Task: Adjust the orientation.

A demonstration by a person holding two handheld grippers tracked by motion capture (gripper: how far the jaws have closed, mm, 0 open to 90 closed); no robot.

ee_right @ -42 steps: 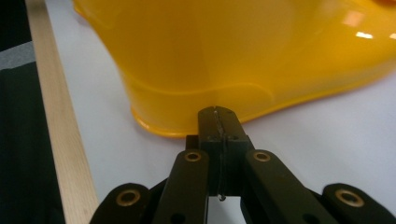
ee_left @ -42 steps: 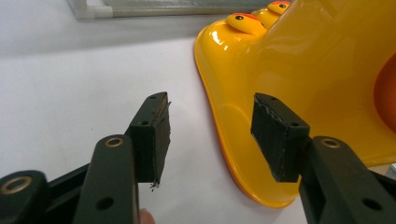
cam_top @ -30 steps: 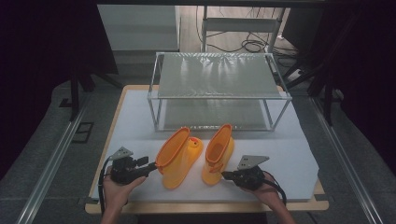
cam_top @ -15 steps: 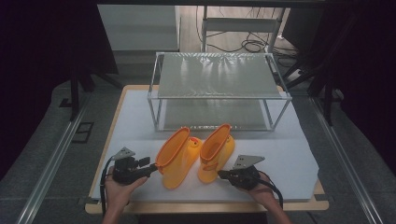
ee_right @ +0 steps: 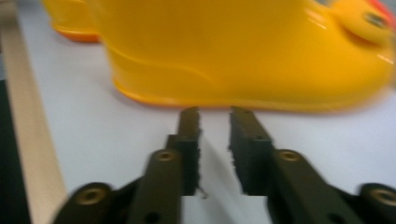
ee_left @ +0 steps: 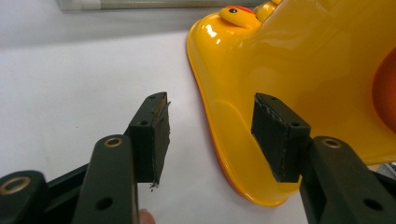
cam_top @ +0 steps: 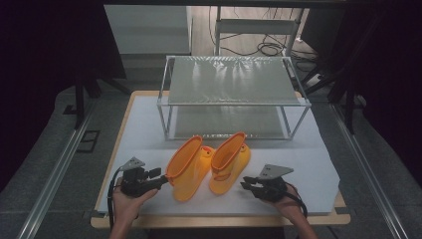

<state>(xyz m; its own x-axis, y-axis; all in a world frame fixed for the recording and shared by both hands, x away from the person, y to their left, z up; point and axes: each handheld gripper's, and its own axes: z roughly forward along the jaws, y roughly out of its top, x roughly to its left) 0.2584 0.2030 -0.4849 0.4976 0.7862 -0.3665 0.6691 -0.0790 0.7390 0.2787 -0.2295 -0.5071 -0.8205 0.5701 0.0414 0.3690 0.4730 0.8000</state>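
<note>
Two yellow rubber boots with duck faces stand side by side on the white mat (cam_top: 308, 159), the left boot (cam_top: 188, 169) and the right boot (cam_top: 230, 162). My left gripper (cam_top: 160, 180) is open at the left boot's near side. In the left gripper view the left boot's (ee_left: 299, 70) sole rim lies between the parted jaws of the left gripper (ee_left: 212, 135), and I cannot tell whether a pad touches it. My right gripper (cam_top: 247, 186) sits just short of the right boot's heel. Its jaws have just been opening. In the right gripper view the right gripper (ee_right: 215, 121) holds nothing, with the right boot (ee_right: 243, 51) straight ahead.
A metal-framed rack (cam_top: 234, 82) with two mesh shelves stands behind the boots at the back of the mat. The table's wooden edge (cam_top: 219, 221) runs along the front, near both hands. Cables and dark stands lie beyond the table.
The right gripper nudged left toward the right boot, then its jaws parted. The right boot shifted slightly. The left gripper and left boot stayed put.
</note>
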